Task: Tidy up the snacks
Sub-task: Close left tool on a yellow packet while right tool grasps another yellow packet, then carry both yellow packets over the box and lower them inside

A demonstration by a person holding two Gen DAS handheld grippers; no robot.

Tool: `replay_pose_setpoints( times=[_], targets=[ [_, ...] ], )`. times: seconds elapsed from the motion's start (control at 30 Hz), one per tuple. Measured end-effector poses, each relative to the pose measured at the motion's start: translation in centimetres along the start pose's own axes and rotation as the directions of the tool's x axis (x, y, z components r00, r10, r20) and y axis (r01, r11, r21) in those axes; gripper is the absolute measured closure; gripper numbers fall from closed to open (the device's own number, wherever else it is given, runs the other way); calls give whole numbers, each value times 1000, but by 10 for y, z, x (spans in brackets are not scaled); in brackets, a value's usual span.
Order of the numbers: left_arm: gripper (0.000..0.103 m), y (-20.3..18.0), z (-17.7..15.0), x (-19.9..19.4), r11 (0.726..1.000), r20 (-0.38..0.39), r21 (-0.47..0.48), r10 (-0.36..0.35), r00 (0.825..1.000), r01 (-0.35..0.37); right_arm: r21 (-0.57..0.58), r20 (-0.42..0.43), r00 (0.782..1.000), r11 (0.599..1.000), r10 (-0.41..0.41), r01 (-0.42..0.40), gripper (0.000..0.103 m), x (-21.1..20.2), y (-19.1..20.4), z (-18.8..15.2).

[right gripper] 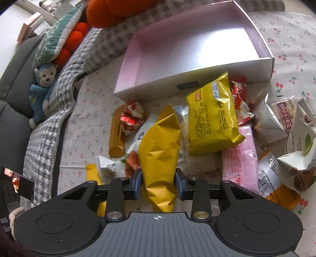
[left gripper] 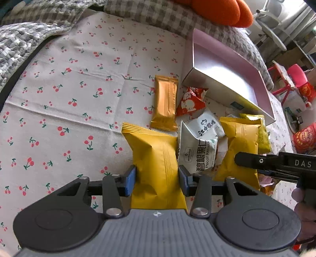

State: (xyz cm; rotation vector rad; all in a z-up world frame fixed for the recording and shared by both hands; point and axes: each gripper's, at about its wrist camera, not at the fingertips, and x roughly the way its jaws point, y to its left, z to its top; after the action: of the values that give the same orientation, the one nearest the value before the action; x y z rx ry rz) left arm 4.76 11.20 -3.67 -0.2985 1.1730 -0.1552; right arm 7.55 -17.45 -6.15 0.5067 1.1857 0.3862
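The cherry-print cloth (left gripper: 69, 83) covered the surface and carried all items. The pink-lined box (right gripper: 197, 45) stood open and empty at the far side of the cloth, its front wall facing the snack pile. A checked blanket (right gripper: 110, 39) lay behind the box, with an orange cushion (left gripper: 217, 9) on it.

The snack pile lay directly in front of the box. Nearest the box wall sat a glossy yellow packet (right gripper: 211, 120), tilted and resting on other packets. A pink wrapper (right gripper: 240, 158) lay just beside it, farther from the box. A gold bar wrapper (left gripper: 165, 102) lay left of the box corner, touching a red triangular packet (left gripper: 190, 100).

The left gripper (left gripper: 157, 178) was clamped on a yellow pouch (left gripper: 156, 158), both pads pressing its sides. The right gripper (right gripper: 158, 182) was likewise clamped on a second yellow pouch (right gripper: 160, 146), which was creased between the pads. Both pouches were on the near side of the pile, well outside the box.
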Motion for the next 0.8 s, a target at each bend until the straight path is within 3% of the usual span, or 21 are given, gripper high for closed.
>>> replay_pose_setpoints(
  times=[0.57,0.8],
  targets=[
    [63,21,7,-21,999,48,-36,13,999,-12,3,30,999,1000,10,-11,71,-26,3,4],
    [63,20,18,-34,999,114,-48,-5,994,10,37,87,995,998,39,-42,71,-45,-3,14]
  ],
)
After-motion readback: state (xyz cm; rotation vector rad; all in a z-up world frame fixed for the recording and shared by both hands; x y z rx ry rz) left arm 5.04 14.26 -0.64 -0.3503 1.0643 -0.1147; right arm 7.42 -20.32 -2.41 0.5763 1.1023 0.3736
